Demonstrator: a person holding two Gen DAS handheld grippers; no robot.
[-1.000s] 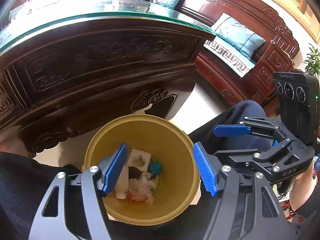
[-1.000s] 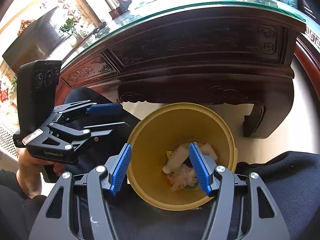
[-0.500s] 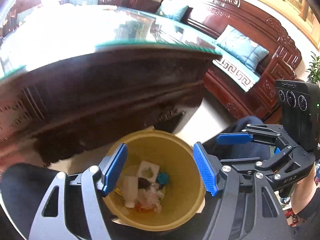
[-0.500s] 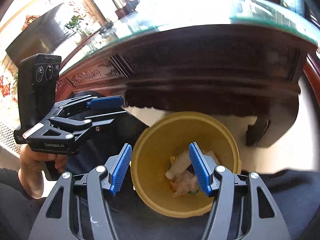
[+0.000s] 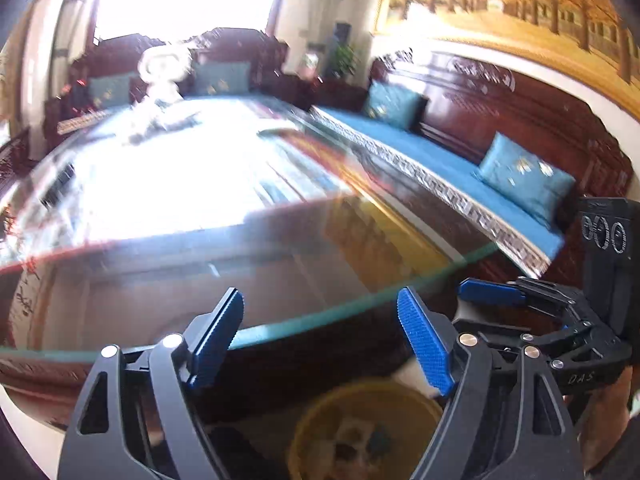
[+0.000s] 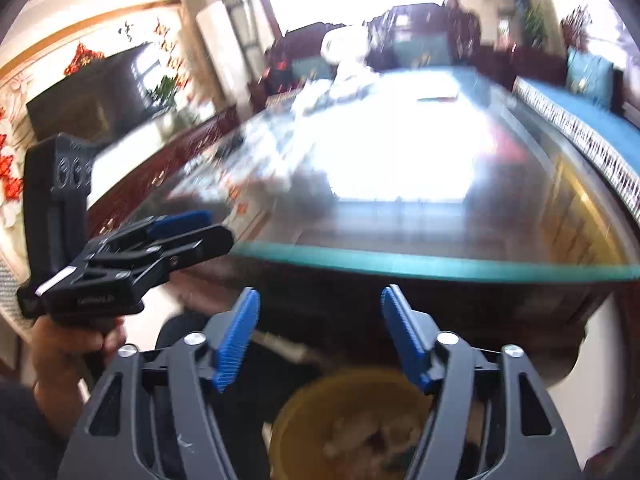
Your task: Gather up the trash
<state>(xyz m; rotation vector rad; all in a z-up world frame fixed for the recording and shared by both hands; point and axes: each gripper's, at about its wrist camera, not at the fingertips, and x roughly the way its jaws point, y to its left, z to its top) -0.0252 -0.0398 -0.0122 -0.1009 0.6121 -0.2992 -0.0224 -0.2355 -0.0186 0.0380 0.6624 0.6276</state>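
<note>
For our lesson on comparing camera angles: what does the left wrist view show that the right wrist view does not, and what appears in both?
Only the left wrist view shows the large golden painting and the whole blue-cushioned bench.

Only the right wrist view shows the dark screen with red flowers beside it.

Both show the glass-topped table, the yellow bin holding trash, and the left gripper and right gripper, jaws opening, nothing between them.

Left gripper point(image 5: 320, 336) above the yellow bin point(image 5: 320, 412), jaws opening, nothing between them. Right gripper point(image 6: 318, 336) also over the bin, jaws opening, empty. A hand point(image 6: 68, 344) grips the left gripper's handle.
</note>
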